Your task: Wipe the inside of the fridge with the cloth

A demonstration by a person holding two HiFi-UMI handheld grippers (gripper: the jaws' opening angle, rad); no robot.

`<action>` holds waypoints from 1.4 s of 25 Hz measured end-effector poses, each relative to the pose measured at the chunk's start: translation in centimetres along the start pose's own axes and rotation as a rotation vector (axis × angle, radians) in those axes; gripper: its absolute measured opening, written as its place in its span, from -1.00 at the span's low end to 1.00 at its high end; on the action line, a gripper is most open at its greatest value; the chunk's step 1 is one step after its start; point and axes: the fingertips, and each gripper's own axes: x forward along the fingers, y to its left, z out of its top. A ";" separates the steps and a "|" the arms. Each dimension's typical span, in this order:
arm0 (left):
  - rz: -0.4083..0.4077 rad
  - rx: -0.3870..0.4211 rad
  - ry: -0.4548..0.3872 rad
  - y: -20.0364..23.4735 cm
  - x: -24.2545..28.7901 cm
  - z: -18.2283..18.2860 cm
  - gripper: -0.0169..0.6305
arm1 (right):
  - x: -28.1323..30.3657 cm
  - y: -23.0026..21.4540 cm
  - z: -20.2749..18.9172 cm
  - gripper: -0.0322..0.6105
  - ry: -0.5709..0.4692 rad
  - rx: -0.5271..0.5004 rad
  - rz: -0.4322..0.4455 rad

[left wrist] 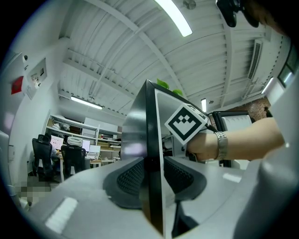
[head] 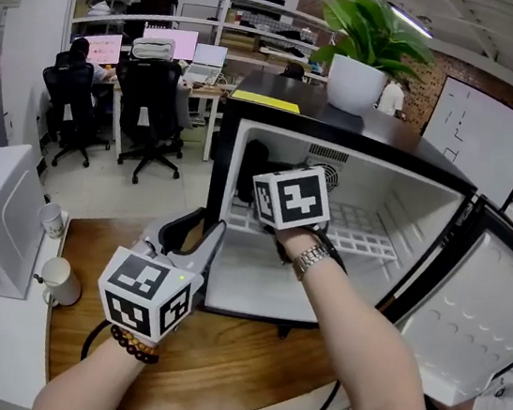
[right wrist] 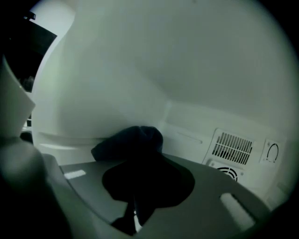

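Left tongs (head: 204,239), nearest, clamp the front edge of the fridge's (head: 377,155) left wall. Right tongs (right wrist: 142,179), deep inside the fridge, pinch a dark cloth (right wrist: 133,140) bunched against its inner left wall, near the back vent (right wrist: 232,145). The fridge sits on a wood surface (head: 216,355).

The fridge (head: 280,108) is glossy black on top, and its side panel (left wrist: 135,126) looks like brushed metal with a soft sheen. Inside it's all smooth white plastic, same for the dimpled door liner (head: 479,306). The cloth (right wrist: 131,142) is dark, matt and soft-looking. The left gripper (left wrist: 154,172) is matt grey plastic, with black pads (left wrist: 133,175) that have a rough dotted texture. The table (head: 235,357) is warm wood with visible grain and a slight satin shine. Also a metal-link watch (head: 309,259), a bracelet (head: 133,345) of dark shiny beads and a smooth white pot (head: 354,82) — plus a rough brick wall (head: 446,70) behind.
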 end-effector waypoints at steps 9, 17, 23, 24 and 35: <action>-0.012 -0.004 -0.006 -0.2 0.2 -0.1 -0.51 | 0.6 -1.0 -2.5 -0.75 0.175 -0.078 -0.031; -0.005 -0.004 -0.007 -0.1 0.1 -0.1 -0.51 | -1.4 -4.1 -4.0 -0.75 0.208 -0.043 -0.088; 0.001 -0.004 -0.004 -0.1 0.1 -0.1 -0.51 | -2.6 -6.4 -5.2 -0.75 0.208 -0.012 -0.116; 0.002 -0.003 -0.003 -0.1 0.1 -0.1 -0.51 | -2.7 -6.6 -5.2 -0.75 0.201 -0.008 -0.110; 0.009 0.000 -0.001 -0.1 0.1 -0.2 -0.51 | -5.1 -11.0 -7.7 -0.75 0.230 0.025 -0.191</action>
